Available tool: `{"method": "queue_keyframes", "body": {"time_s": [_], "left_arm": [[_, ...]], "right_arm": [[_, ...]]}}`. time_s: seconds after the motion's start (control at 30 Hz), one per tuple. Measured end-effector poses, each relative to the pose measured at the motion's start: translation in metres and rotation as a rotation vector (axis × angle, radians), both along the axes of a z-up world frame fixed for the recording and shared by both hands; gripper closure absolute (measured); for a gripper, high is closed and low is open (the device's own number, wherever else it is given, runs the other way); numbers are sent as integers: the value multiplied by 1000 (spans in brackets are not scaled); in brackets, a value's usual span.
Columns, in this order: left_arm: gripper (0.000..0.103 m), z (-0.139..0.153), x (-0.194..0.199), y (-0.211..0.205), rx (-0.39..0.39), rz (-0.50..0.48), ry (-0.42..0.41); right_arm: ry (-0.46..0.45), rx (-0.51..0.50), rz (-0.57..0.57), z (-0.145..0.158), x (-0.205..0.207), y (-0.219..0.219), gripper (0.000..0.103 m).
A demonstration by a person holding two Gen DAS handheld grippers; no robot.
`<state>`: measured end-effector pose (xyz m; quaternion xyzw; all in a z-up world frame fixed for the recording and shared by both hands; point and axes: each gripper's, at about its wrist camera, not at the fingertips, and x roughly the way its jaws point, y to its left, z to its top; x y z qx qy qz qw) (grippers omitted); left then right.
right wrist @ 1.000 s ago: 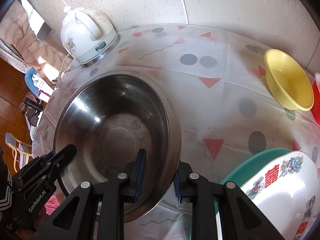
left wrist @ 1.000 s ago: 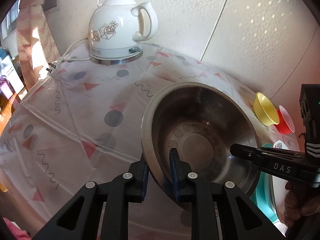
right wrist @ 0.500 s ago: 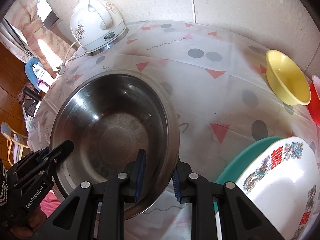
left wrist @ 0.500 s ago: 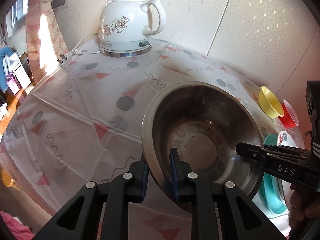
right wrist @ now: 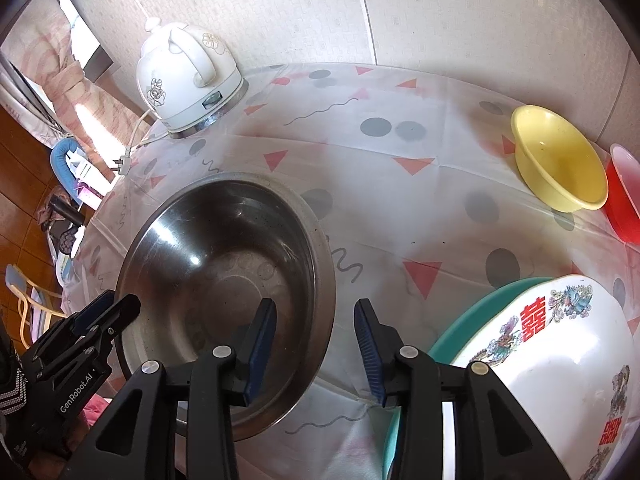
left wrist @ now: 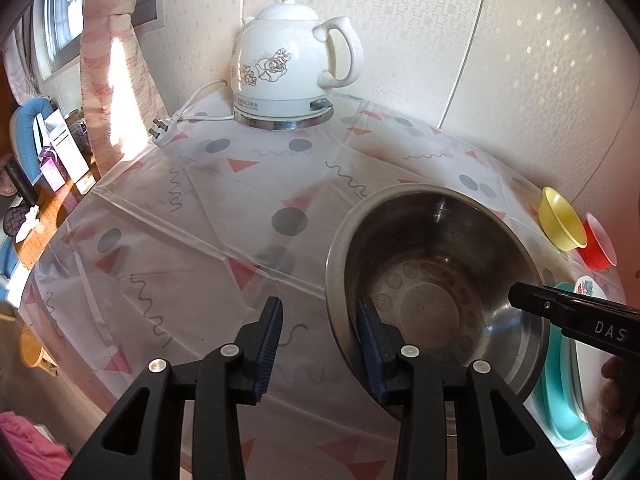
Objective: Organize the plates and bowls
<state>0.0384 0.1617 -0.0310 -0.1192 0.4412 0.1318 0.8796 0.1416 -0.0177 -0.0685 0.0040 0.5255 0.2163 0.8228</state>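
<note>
Both grippers' jaws opening, released steel bowl [right wrist: 224, 264] rim.

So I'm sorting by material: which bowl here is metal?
The big steel bowl between the two hand-held grippers; the yellow bowl and red bowl by the wall look plastic.

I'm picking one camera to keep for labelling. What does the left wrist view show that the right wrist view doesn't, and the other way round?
Only the left wrist view shows the window and an orange object below the table edge. Only the right wrist view shows the white enamel basin with red characters nearly whole, resting in the teal basin. Both show the large stainless steel bowl, white floral electric kettle, yellow plastic bowl, red plastic bowl, and the left claw and right claw, jaws opening astride the steel bowl's rim.
</note>
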Motion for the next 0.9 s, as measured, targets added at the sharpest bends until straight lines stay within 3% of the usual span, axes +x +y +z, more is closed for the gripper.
{"method": "queue_keyframes", "body": {"time_s": [0.3, 0.57, 0.9], "left_arm": [[62, 37, -7, -6, 63, -10, -95], [61, 62, 11, -46, 113, -142, -144], [61, 71, 45, -108, 159, -297, -147]], "right_arm": [[-26, 76, -72, 15, -1, -29, 60], [-42, 109, -162, 23, 4, -65, 60], [-48, 154, -303, 25, 22, -124, 60]]}}
